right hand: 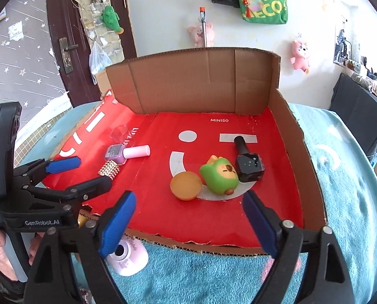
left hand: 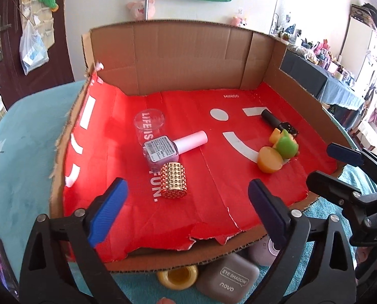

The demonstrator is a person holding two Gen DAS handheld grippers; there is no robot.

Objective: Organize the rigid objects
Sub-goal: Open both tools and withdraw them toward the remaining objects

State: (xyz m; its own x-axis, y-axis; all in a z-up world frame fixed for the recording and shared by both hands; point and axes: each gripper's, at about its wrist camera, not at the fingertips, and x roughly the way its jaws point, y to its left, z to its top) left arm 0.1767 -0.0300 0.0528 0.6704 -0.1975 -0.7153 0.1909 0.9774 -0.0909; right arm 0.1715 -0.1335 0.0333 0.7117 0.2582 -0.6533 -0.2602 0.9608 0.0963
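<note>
Both grippers hovered wide apart and empty at the near edge of a red-lined cardboard tray (left hand: 300,81): the left gripper (left hand: 188,212) near a gold studded cylinder (left hand: 173,184) and a lilac nail polish bottle (left hand: 174,144), the right gripper (right hand: 188,224) near a green toy figure (right hand: 220,176), an orange ball (right hand: 185,186) and a black bottle (right hand: 248,160).

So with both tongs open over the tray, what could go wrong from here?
1. The pink nail polish bottle lies on its side touching the gold studded cylinder; grabbing one may roll the other.
2. The green toy sits against the orange ball and black bottle; the right tongs could knock a neighbour.
3. The clear cup is easy to misjudge.
</note>
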